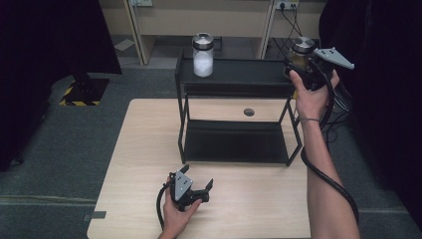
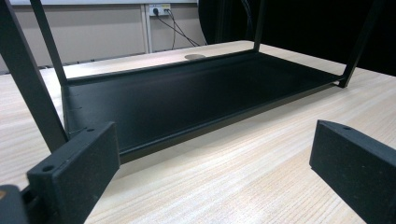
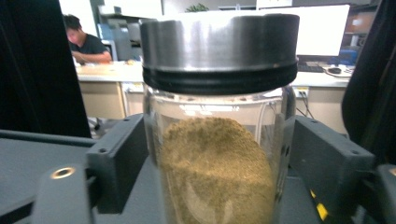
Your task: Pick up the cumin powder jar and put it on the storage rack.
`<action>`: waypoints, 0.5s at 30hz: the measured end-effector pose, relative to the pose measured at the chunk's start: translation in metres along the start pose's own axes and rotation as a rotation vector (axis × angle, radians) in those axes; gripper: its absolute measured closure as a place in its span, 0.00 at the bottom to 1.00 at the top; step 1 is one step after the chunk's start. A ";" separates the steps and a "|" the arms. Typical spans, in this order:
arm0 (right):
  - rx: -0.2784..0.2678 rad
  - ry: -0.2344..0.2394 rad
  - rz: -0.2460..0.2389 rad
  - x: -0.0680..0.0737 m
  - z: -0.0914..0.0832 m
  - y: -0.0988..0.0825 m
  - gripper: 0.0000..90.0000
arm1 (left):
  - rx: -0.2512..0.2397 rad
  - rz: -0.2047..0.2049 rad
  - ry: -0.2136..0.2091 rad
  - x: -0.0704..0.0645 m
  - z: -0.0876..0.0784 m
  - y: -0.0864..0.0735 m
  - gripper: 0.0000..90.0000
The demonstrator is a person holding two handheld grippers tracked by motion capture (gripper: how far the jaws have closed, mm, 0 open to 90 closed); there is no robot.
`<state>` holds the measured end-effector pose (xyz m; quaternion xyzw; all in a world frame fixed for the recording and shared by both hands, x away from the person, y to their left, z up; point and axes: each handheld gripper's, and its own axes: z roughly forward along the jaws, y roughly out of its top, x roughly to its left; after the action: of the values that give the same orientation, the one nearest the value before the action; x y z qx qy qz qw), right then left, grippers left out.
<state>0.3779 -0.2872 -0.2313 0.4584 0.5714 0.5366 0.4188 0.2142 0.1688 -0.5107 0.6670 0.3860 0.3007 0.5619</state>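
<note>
- Glass jar of brown powder (image 3: 217, 154), steel-lidded, is seen standing at the right end of the top shelf of the black rack (image 1: 234, 74), between the two jaws of the right gripper (image 1: 298, 62).
- Right jaws are about half parted; in the right gripper view one pad lies at 9 o'clock of the jar and one at 3 o'clock. Slight gaps seem to remain on both sides, so the jar is judged bracketed, not gripped.
- Risk: the jar stands near the shelf's right end — a sideways nudge from either pad could tip it or push it off.
- Risk: if the gripper is drawn back crookedly, a pad could catch the glass and drag the jar along.
- Risk: the trailing cable (image 1: 323, 169) hangs by the rack's right leg and could snag it.
- Jar of white grains (image 1: 203, 56) stands well apart, toward 9 o'clock along the same shelf; contact looks unlikely.
- Left gripper (image 1: 199, 191) is rested on the wooden table (image 1: 144, 149) at 6 o'clock of the rack, jaws wide apart with nothing between them.
</note>
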 end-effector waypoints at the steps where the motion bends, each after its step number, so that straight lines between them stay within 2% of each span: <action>1: -0.005 0.007 0.001 -0.001 -0.001 0.000 0.20 | 0.000 0.001 0.000 0.000 0.000 0.000 0.01; 8: -0.048 0.047 -0.005 -0.003 -0.009 -0.001 0.08 | -0.004 0.002 0.001 -0.001 0.000 -0.001 0.01; 11: -0.069 0.064 -0.032 -0.003 -0.015 -0.002 0.07 | 0.000 0.003 0.001 -0.001 0.000 0.000 0.01; 15: -0.080 0.070 -0.033 -0.004 -0.020 -0.004 0.06 | -0.002 0.005 0.004 -0.001 0.000 0.000 0.01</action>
<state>0.3591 -0.2958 -0.2336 0.4127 0.5713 0.5678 0.4252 0.2130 0.1679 -0.5110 0.6667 0.3851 0.3036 0.5613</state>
